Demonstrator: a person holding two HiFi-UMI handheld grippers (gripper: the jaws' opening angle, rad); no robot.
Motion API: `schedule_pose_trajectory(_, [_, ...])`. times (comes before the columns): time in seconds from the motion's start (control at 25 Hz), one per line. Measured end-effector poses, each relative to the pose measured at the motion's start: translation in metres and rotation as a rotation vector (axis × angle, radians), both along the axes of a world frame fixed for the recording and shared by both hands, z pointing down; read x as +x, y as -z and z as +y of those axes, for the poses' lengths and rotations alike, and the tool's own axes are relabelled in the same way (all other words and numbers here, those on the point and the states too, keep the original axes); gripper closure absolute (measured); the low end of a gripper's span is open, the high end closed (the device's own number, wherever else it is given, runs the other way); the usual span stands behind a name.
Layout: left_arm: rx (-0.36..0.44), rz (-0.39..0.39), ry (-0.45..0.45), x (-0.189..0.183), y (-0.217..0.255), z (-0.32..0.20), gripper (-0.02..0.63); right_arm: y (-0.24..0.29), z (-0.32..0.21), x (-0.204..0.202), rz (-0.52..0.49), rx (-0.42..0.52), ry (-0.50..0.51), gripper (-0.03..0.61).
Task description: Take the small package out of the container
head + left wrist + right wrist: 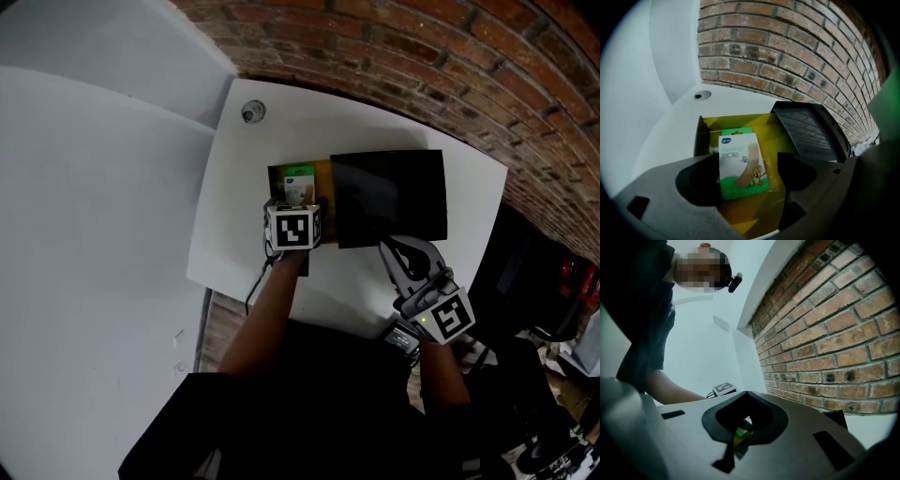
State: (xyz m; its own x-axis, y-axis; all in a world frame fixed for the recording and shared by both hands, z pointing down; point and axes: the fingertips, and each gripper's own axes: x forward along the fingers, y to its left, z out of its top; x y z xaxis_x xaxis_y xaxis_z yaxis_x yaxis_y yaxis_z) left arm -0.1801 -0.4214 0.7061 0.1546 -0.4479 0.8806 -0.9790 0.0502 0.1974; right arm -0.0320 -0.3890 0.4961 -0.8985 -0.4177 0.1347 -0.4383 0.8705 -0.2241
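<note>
Left gripper [749, 165]: jaws stand apart, reaching down into the box [736, 122].
Small package [740, 161]: inside the box, between the left jaws. Its left edge is against the left jaw, and a strip of yellow box floor shows between its right edge and the right jaw. The printed face is towards the camera.
Box: yellow inside with dark walls, lying beneath and beyond the left jaws on the white table [679, 122].
Lid [806, 129]: black, lying just to the right of the left jaws, beside the box.
Right gripper [394, 251]: jaws closed together with nothing clamped in them, held off to the right of the box, near the front edge of the lid.
Brick wall [778, 47]: beyond both pairs of jaws, behind the table.
</note>
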Motion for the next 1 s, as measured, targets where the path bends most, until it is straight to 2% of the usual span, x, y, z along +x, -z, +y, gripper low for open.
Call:
schedule_pose_trajectory(0.16, [-0.006, -0.038, 0.000, 0.001, -0.009, -0.002, 0.239, -0.003, 0.001, 0.001, 0.011, -0.008, 0.002, 0.572])
schedule_pose_trajectory(0.4, [-0.018, -0.040, 0.033, -0.001, -0.014, -0.005, 0.239, 0.000, 0.002, 0.003, 0.026, -0.003, 0.017, 0.572])
schedule_pose_trajectory(0.64, [-0.077, -0.088, -0.047, 0.006, -0.024, -0.006, 0.239, 0.003, 0.000, 0.003, 0.027, 0.007, 0.018, 0.572])
schedule_pose_trajectory(1.0, [-0.079, -0.091, -0.068, 0.005, -0.023, -0.004, 0.241, 0.004, 0.002, 0.002, 0.020, 0.008, 0.011, 0.572])
